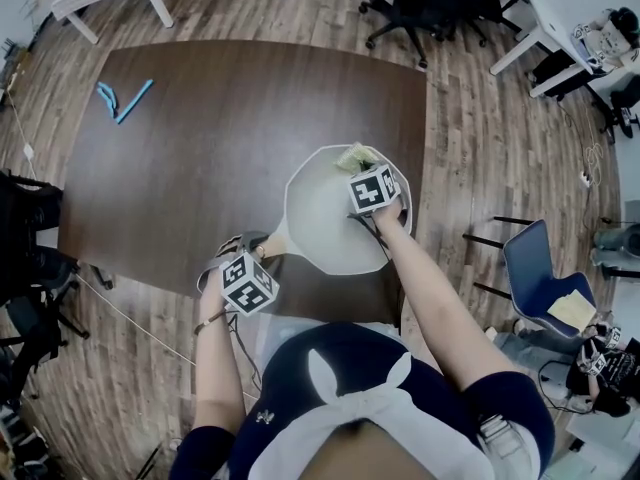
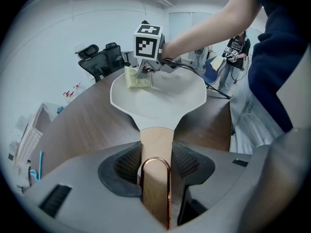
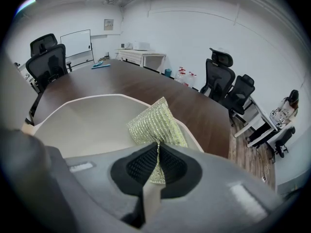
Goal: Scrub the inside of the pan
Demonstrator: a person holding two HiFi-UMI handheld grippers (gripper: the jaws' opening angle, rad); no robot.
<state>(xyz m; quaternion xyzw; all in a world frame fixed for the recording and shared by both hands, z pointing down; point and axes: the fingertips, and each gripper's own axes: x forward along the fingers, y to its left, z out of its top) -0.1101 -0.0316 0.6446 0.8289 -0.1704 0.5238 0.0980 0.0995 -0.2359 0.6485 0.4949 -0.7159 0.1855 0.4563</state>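
Pan (image 1: 325,213) on bench (image 1: 200,138), near-right corner.
Scrub pad (image 1: 357,156) inside pan at far rim (handle (image 1: 272,240) sticks out near-left).

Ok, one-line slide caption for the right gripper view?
Right gripper shut on a yellow-green scrubbing pad by the rim of the cream pan on a dark table.

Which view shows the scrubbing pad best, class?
The right gripper view: the scrubbing pad fills the centre, pinched in the right gripper. The head view shows only a corner past that gripper; the left gripper view shows it small and distant.
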